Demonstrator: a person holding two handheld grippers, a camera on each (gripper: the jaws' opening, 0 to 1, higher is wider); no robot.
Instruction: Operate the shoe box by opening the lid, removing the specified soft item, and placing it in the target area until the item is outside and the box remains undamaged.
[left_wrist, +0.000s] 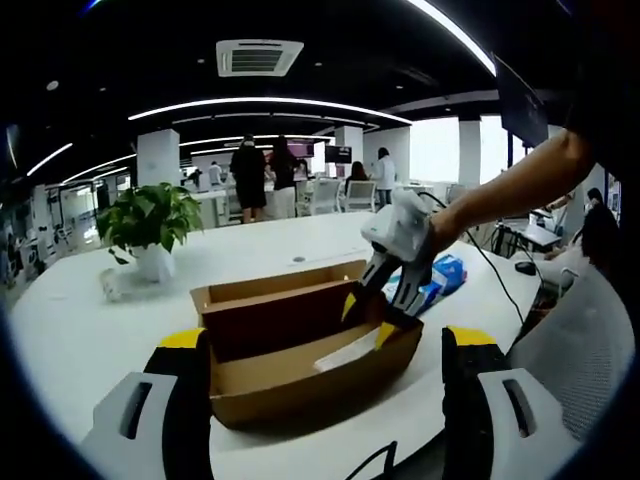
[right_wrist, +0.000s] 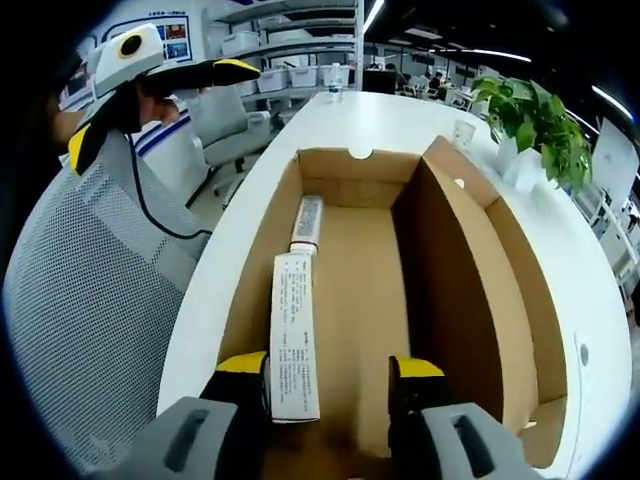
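In the right gripper view, the right gripper (right_wrist: 330, 385) is nearest, with its jaws apart and lowered into the open box (right_wrist: 350, 160). Its left jaw touches, or almost touches, the near end of a long white packet (right_wrist: 295, 335) that lies along the left inner wall. A second, smaller white item (right_wrist: 306, 222) lies just behind the packet, further in. Nothing is clamped between the jaws yet. Whether these packets are the soft item, I cannot tell.

In the left gripper view, the left gripper (left_wrist: 325, 385) has its jaws wide apart, one on each side of the box's (left_wrist: 300, 385) near end; whether they touch the cardboard is not clear. The lid (left_wrist: 275, 315) is already open and stands up along the far side. The right gripper (left_wrist: 372, 318) reaches down into the box from the right, beside the white packet (left_wrist: 350, 350).

So the opening step looks done and the box seems undamaged. What remains, in my judgement, is to close on the item, lift it out and put it on the table (left_wrist: 80, 330). Farther away stand a blue pack (left_wrist: 440, 275) and a plant (left_wrist: 150, 225).
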